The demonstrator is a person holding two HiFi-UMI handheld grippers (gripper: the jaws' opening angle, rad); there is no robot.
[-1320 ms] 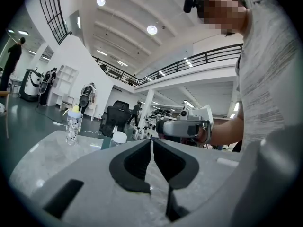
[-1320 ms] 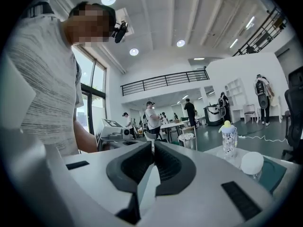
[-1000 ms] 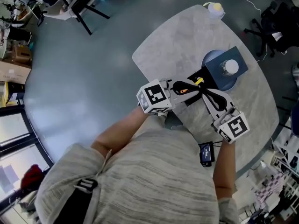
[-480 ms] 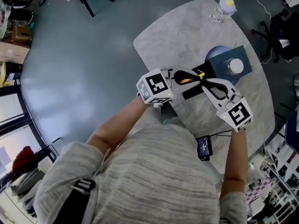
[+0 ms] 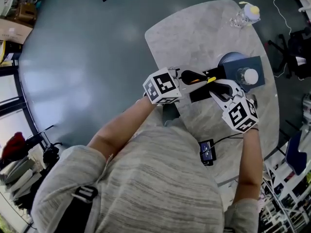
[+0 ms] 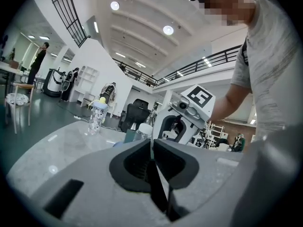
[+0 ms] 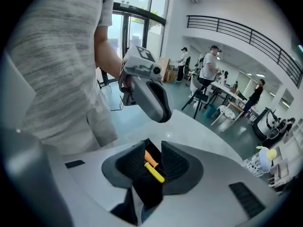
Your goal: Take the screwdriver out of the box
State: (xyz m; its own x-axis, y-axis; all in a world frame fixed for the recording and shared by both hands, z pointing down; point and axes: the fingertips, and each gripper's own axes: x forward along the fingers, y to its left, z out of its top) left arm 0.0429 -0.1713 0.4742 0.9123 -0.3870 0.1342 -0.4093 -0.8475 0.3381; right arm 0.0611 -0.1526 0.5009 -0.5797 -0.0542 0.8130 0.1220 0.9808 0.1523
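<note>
Worktop (image 5: 194, 33), round and grey, fills the upper right of our head view. The black box (image 5: 204, 92) sits at its middle. Our left claw (image 6: 152, 148) is closed; our right claw (image 7: 155, 145) stands slightly apart above the box. The screwdriver (image 7: 152, 170) lies inside it.

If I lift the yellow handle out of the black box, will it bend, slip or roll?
Probably stiff: the yellow handle looks straight and solid. Likely light, being slim beside the orange piece. Its rounded shape might roll on the smooth table once released.
</note>
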